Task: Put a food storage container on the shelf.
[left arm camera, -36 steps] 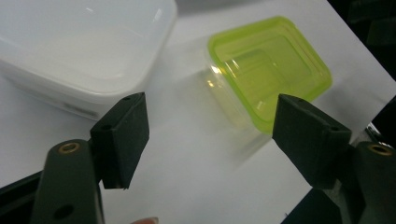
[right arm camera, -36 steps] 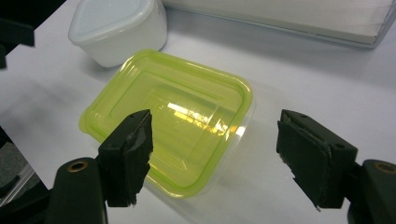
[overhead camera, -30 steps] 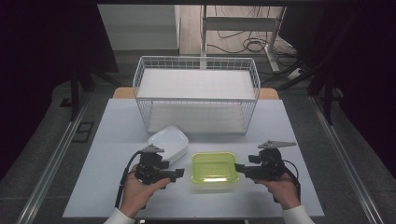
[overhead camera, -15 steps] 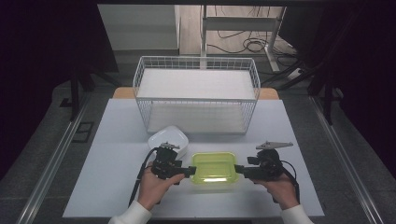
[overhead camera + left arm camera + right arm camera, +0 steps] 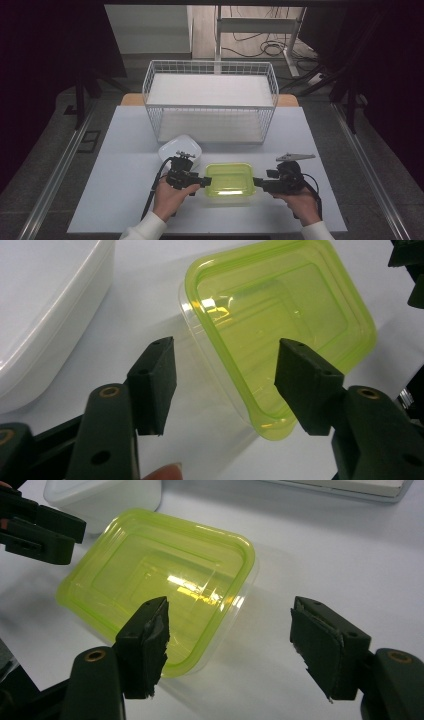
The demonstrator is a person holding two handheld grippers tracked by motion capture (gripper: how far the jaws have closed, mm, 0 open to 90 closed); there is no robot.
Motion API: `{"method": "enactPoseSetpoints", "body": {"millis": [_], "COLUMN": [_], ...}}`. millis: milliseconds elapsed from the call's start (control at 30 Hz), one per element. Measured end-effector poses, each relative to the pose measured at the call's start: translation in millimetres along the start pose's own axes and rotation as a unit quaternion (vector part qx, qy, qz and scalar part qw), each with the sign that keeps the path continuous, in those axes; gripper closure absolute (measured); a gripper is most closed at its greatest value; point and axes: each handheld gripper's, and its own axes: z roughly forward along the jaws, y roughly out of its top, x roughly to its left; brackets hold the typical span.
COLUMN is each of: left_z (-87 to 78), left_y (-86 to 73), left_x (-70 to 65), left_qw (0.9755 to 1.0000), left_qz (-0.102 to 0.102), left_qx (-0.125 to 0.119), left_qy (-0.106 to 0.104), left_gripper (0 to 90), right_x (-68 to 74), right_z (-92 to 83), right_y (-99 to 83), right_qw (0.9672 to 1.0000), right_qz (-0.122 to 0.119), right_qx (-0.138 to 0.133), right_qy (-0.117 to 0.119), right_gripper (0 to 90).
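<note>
The table (image 5: 120, 200) is white, and a wire basket (image 5: 210, 100) stands at its far side. A white tub (image 5: 180, 147) sits nearer, just behind the left gripper (image 5: 204, 181). The green-lidded box (image 5: 230, 181) lies at the near middle, between both grippers. The left gripper's jaws have just been closing, a box corner between them, not yet pinched. The right gripper (image 5: 256, 182) gapes beside the box's other end. No readable writing anywhere

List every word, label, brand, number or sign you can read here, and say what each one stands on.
There is no readable text. The green-lidded container, the white container, the wire basket and the table carry no print, label or number in the high view or in either gripper view.
</note>
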Motion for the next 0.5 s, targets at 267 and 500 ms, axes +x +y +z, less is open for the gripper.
{"method": "enactPoseSetpoints", "body": {"millis": [267, 500], "left_z": [4.3, 10.1], "left_y": [0.6, 0.7], "left_x": [2.8, 1.7], "left_qw": [1.0000, 0.9999], "left_qz": [-0.006, -0.008], "left_qx": [0.007, 0.012], "left_qy": [-0.001, 0.005], "left_gripper": [45.5, 48.0], "right_x": [0.2, -0.8], "right_z": [7.2, 10.3], "right_y": [-0.1, 0.9], "right_qw": [0.9999, 0.9999], "right_qz": [-0.001, 0.001], "right_qx": [0.011, 0.013], "right_qy": [0.005, 0.004], "right_gripper": [31.9, 31.9]}}
